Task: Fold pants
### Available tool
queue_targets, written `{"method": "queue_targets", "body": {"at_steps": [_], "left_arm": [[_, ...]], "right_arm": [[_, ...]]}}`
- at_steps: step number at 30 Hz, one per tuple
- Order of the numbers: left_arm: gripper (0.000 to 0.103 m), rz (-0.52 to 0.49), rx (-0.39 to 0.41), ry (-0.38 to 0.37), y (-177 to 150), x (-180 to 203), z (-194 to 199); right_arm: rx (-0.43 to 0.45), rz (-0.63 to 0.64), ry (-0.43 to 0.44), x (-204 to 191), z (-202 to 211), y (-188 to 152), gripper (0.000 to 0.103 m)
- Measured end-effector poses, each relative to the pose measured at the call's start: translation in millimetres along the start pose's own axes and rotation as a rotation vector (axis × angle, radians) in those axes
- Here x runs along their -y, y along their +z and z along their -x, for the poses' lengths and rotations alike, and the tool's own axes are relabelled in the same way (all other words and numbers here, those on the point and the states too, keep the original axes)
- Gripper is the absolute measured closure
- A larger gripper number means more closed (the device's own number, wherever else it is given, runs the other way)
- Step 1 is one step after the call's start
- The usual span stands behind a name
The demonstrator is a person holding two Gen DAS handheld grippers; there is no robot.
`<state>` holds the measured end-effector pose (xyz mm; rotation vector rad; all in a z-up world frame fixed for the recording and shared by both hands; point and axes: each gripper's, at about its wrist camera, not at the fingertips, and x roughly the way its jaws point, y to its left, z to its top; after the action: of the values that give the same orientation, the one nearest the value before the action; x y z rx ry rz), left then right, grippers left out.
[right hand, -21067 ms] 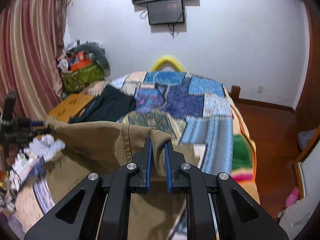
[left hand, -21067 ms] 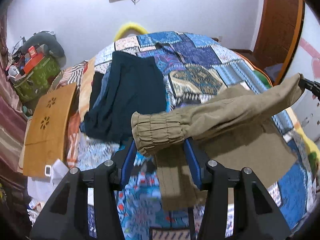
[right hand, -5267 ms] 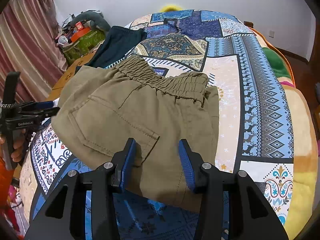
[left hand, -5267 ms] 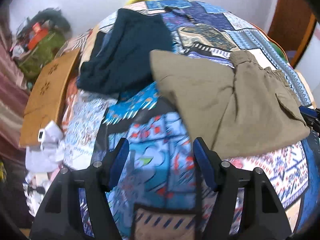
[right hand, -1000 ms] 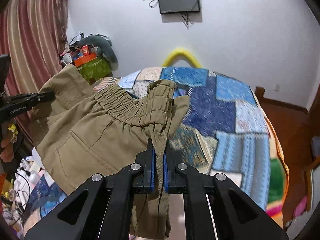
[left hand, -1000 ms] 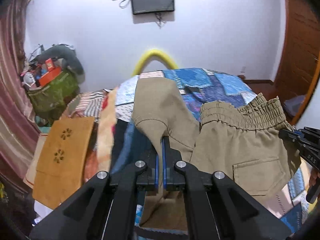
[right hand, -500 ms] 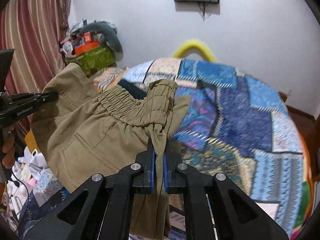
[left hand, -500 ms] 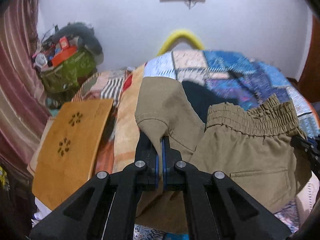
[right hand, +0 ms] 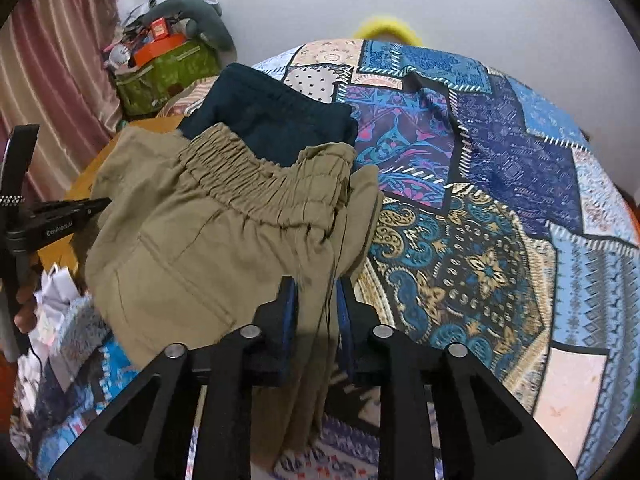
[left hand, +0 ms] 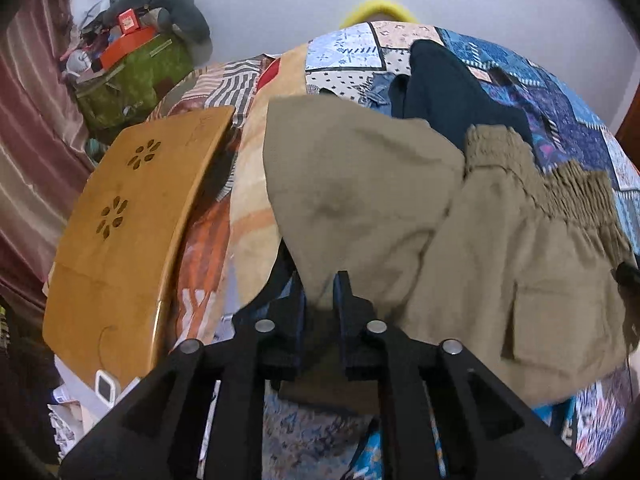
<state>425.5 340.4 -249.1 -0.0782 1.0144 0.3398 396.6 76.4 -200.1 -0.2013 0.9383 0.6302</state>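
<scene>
The folded khaki pants (left hand: 440, 216) hang between both grippers over the patchwork bed. My left gripper (left hand: 320, 284) grips their left edge; the fabric fills the small gap between its jaws. My right gripper (right hand: 316, 288) grips the right side below the gathered elastic waistband (right hand: 256, 184), with fabric filling the gap between its jaws. The left gripper also shows at the left of the right wrist view (right hand: 60, 220). The pants' lower part droops onto the bed in front of both grippers.
A folded dark teal garment (right hand: 272, 116) lies on the bed behind the pants, also in the left wrist view (left hand: 448, 88). A wooden board (left hand: 132, 216) lies left of the bed. A green bag (right hand: 168, 68) with clutter stands by the curtain.
Both grippers have lowered and tipped down with the pants, bringing them toward the dark garment. The jaws stand slightly wider apart around the fabric than half a second ago.
</scene>
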Motion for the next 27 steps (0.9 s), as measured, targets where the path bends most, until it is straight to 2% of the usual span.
{"method": "queue_targets", "body": {"at_steps": [4,8,14,21,27], "left_arm": [[0.086,-0.007,0.019,-0.03,-9.6,-0.8,34.0],[0.086,-0.012,0.078,-0.068,-16.9,0.2,87.1],[0.086,-0.019,0.248,-0.133,-35.2,11.6,198.7],[0.086,-0.037,0.485,-0.156,-77.4,24.8,325.0],[0.086,-0.035,0.624,-0.167,-126.3,33.2,397.1]], "right_arm": [[0.023,0.016,0.013,-3.4,20.4,-7.5,0.082],[0.104,0.01,0.05,-12.0,65.3,-11.2,0.082],[0.271,0.062,0.057,-36.4,149.3,-15.3,0.082],[0.5,0.098,0.089,-65.4,249.2,-38.7,0.082],[0.653,0.13,0.113,-93.2,310.5,-72.8,0.082]]}}
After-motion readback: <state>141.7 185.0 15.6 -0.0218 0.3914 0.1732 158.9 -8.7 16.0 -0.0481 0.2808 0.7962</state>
